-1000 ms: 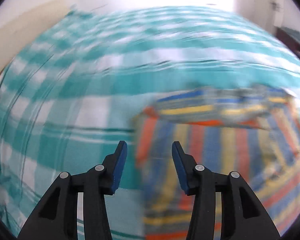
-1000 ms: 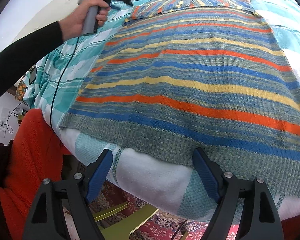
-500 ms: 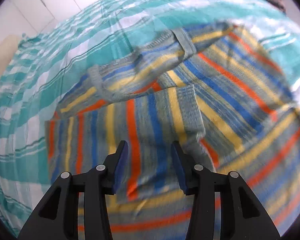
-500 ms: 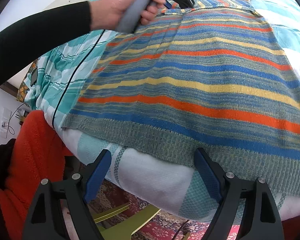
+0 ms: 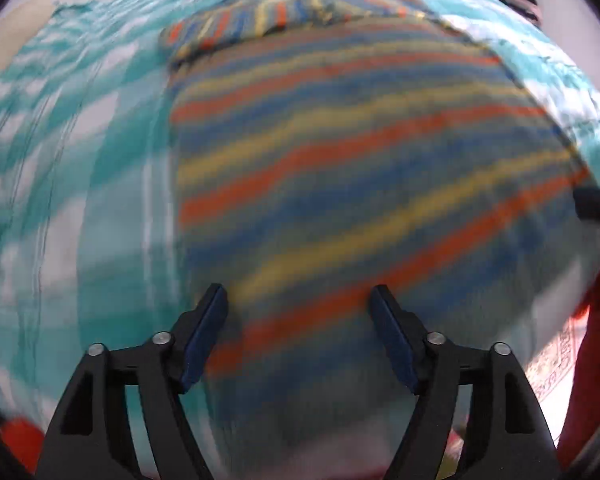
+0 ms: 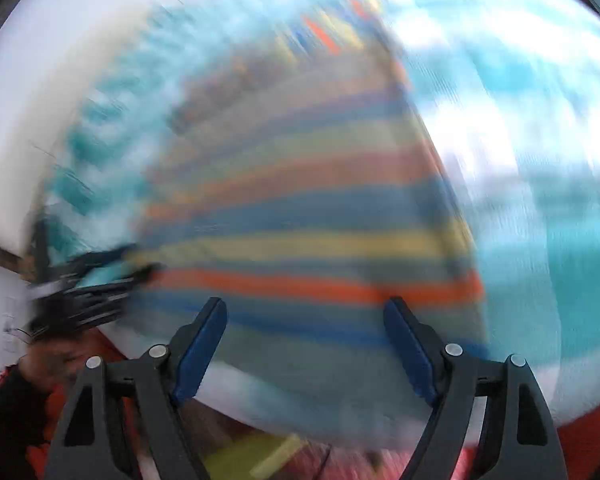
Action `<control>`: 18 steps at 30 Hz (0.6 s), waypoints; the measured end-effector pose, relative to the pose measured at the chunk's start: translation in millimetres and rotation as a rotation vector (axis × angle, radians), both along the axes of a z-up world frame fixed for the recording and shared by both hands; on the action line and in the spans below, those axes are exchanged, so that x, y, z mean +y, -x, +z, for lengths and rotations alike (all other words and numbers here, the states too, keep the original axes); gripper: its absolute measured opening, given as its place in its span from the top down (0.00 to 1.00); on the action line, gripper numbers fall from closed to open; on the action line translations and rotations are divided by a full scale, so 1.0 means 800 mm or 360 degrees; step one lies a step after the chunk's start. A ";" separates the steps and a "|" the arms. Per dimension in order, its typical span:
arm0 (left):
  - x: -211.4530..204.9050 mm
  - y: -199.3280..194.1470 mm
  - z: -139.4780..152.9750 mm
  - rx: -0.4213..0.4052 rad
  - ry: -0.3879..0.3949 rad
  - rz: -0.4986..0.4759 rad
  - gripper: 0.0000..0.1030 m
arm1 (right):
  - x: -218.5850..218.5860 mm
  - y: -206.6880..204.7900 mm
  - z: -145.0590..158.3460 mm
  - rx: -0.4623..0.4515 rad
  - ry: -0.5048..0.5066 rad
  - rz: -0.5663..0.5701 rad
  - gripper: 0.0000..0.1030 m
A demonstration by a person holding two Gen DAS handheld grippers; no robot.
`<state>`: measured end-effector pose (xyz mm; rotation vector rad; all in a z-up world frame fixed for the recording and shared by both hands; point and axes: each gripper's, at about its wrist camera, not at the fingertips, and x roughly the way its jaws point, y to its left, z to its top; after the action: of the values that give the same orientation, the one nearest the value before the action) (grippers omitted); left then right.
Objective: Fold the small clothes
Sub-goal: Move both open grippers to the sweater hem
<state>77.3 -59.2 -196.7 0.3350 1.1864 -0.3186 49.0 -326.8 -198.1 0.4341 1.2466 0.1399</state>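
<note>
Over the near hem of the striped knitted sweater (image 5: 360, 168) on the teal checked bedspread (image 5: 80, 152): left gripper (image 5: 298, 340) now here, off the folded sleeves, jaws just widened, grasping nothing. Right gripper (image 6: 304, 344) narrowing slightly, released too. Ready, probably, for lifting the hem into the next fold.

A bed (image 5: 100, 168) carries everything, covered by a teal-and-white checked sheet (image 5: 52, 132) that shows bare from about 7 to 11 o'clock in the left wrist view and from 12 to 4 o'clock in the right wrist view. A striped knit sweater (image 5: 360, 184) in blue, orange, yellow and grey lies flat directly on the sheet. Its far end, near 12 o'clock, is folded into a bunched band. Both views are blurred.
</note>
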 end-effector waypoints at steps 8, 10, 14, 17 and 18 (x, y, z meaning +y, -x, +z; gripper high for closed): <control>0.055 0.005 0.021 0.0028 0.0174 0.0236 0.20 | 0.021 0.032 0.024 -0.0114 0.0187 0.0006 0.32; 0.073 0.000 0.043 -0.0052 0.0333 0.0328 0.20 | 0.017 0.045 0.042 -0.0209 0.0228 -0.0063 0.33; 0.107 -0.010 0.044 -0.0092 0.0442 0.0506 0.17 | -0.006 0.062 0.080 -0.0438 0.0293 -0.0234 0.33; 0.120 -0.013 0.027 0.0001 0.0452 0.0563 0.25 | -0.016 0.052 0.077 -0.0382 0.0296 -0.0201 0.34; 0.121 -0.012 0.025 0.0013 0.0444 0.0563 0.25 | -0.015 0.050 0.077 -0.0368 0.0299 -0.0180 0.36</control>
<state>86.8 37.4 -176.7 -0.1200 1.1670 -0.1725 9.2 -338.8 -136.5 0.3148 0.9953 -0.0234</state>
